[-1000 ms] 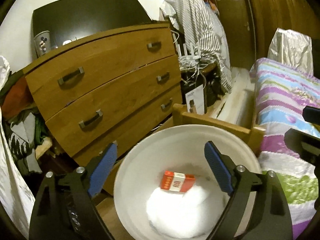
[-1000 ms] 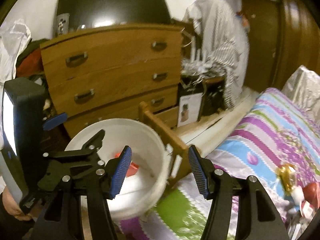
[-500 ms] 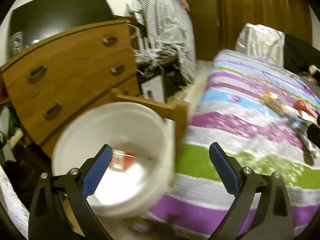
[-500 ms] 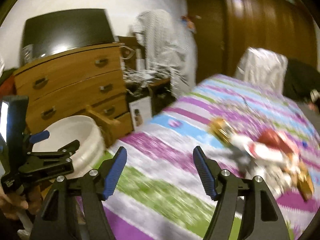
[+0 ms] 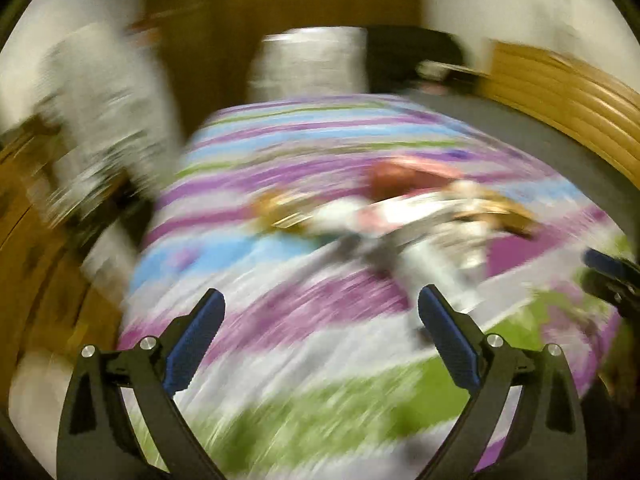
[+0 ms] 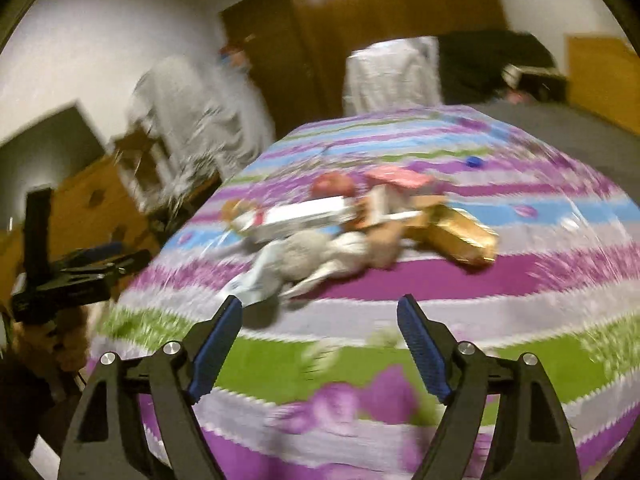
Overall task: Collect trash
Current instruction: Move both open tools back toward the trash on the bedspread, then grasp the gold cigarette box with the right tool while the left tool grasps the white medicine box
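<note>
Right wrist view: trash point(image 6: 352, 220) lies in a loose heap on the bed point(image 6: 520, 280), on its striped purple, blue and green cover. Heap holds a long white box point(image 6: 304, 212), a gold wrapper point(image 6: 460, 236) at its right end, a pink-topped carton point(image 6: 396, 182) and a grey crumpled piece point(image 6: 304, 256); items touch or overlap. Any print on them is too blurred to read. Behind the bed: wooden wardrobe point(image 6: 360, 20), a white bag point(image 6: 392, 76), a dresser point(image 6: 92, 192) at left. Nothing lies between the fingers and the heap.

Right gripper point(image 6: 320, 344) hangs above the cover on the near side of the heap, fingers spread wide, nothing between them. Left gripper point(image 6: 76, 272) shows at the left edge of this view, beside the bed.

Left wrist view: heavy motion blur. Left gripper point(image 5: 320, 336) points over the bed point(image 5: 280, 360), fingers released and wide apart, empty. Trash point(image 5: 400, 216) is a smear ahead of them, right of centre. Right gripper point(image 5: 612, 276) shows at the right edge.
</note>
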